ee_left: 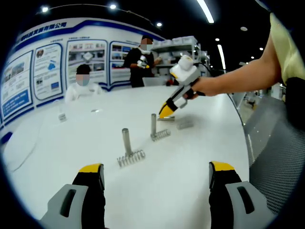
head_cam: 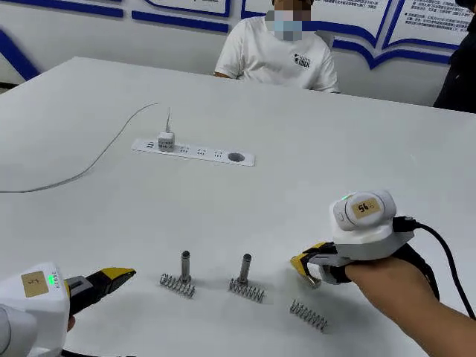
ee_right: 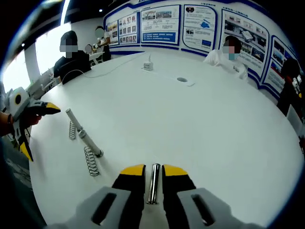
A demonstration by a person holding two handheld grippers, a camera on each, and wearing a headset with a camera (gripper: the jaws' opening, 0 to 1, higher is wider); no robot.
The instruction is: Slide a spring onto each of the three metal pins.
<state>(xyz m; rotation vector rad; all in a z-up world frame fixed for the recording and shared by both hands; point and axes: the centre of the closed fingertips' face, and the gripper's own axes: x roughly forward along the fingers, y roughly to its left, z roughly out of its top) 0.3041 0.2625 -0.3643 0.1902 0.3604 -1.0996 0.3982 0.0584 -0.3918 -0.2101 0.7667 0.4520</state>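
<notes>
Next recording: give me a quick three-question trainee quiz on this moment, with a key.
1. How many metal pins stand upright on the table?
2. True or false: a spring is already threaded onto an upright pin.
3. What does the right gripper hold? A) a spring B) a pin C) nothing
Key: 1) two; 2) false, each spring lies flat on the table; 3) B, the third pin.

- A tan sticker [head_cam: 366, 207] on the white housing of the right gripper [head_cam: 308, 272] reads "56".
- The chest print [head_cam: 301, 59] on the seated person's white T-shirt [head_cam: 256, 44] is too small to read.
- Lettering on the wall posters [ee_right: 164, 21] is too blurred to read.
</notes>
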